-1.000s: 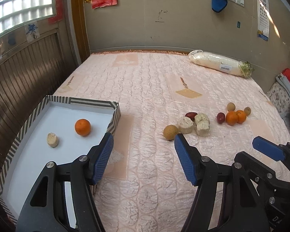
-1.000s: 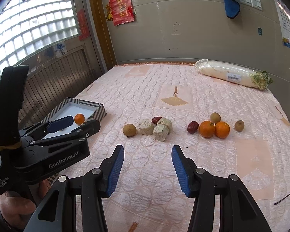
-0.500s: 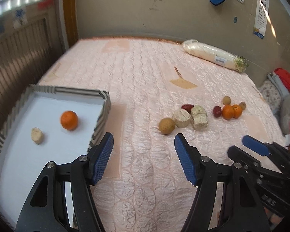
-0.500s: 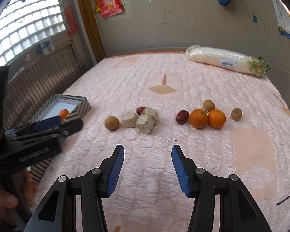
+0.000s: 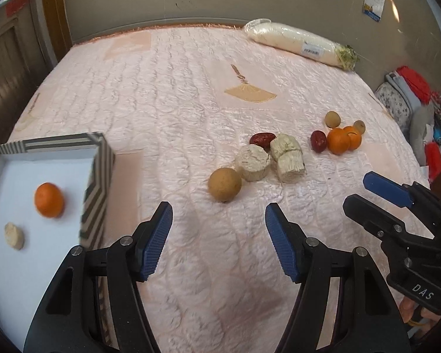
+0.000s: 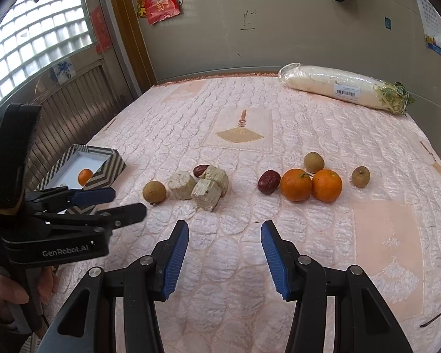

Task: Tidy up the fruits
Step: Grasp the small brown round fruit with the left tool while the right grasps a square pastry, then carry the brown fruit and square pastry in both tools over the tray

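Fruit lies on a pink quilted bed. A round brown fruit (image 5: 224,184) sits just ahead of my open, empty left gripper (image 5: 219,239). Behind it lie three pale cut chunks (image 5: 289,161) and a red date (image 5: 261,138). Further right are two oranges (image 6: 311,185), another red date (image 6: 268,181) and two small brown fruits (image 6: 314,162). The striped box (image 5: 98,176) at left holds an orange (image 5: 48,200) and a pale chunk (image 5: 14,236). My right gripper (image 6: 225,256) is open and empty, short of the fruit.
A wrapped white radish (image 6: 344,88) lies at the far edge by the wall. A wood-panelled wall and window are on the left. Clothes (image 5: 411,88) are piled beyond the bed's right side. A hand (image 6: 3,291) holds the left gripper's handle.
My left gripper has swung right and dipped, so the brown fruit now lies ahead between its fingers and the box has slid left. My right gripper has dropped slightly closer to the fruit.
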Available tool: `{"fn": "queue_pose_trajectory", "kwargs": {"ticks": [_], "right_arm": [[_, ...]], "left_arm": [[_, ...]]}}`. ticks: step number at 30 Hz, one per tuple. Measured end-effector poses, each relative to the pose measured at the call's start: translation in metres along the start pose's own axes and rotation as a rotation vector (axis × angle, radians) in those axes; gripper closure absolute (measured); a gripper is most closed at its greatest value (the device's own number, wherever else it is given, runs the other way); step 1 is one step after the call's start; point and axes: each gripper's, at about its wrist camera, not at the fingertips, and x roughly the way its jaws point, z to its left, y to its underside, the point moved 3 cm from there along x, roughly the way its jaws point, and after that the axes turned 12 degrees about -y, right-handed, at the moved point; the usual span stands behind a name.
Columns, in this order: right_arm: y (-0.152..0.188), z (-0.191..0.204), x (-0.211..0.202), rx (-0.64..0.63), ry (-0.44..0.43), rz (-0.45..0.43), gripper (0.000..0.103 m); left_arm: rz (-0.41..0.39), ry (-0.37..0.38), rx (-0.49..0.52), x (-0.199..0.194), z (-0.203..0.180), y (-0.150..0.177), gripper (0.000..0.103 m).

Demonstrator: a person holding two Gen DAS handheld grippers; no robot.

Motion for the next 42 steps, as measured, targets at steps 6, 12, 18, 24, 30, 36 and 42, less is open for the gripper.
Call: {"fn": "queue_pose_trajectory", "kwargs": {"ticks": [6,12,18,24,30,36,42], "right_arm": [[-0.006,-0.006,0.019,-0.013,-0.015,0.028,0.054],[-0.006,-0.007,0.030,-0.026,-0.002,0.059,0.054],[-0.009,-0.006,0.032,-0.021,-0.016,0.054,0.054],[-0.014,-0.001,0.040,-0.004,-0.029,0.051,0.054],[-0.023,0.001,0.061,0.033,-0.043,0.049,0.054],[-0.018,0.006,0.065,0.005,-0.023,0.070,0.075],[-0.014,0.013,0.036,0.006,-0.035,0.007,0.075]], "left_arm": [[0.009,-0.025,0.006,0.013,-0.006,-0.007,0.037],[-0.005,-0.001,-0.008,0.018,-0.004,-0.009,0.052],[-0.016,-0.002,-0.014,0.017,-0.002,-0.007,0.077],[-0.049,-0.010,-0.046,0.000,0.007,-0.001,0.077],[-0.065,-0.009,-0.076,-0.013,0.015,0.007,0.077],[-0.077,0.014,-0.092,-0.026,0.021,0.012,0.077],[-0.086,0.019,-0.106,-0.038,0.029,0.019,0.077]]}}
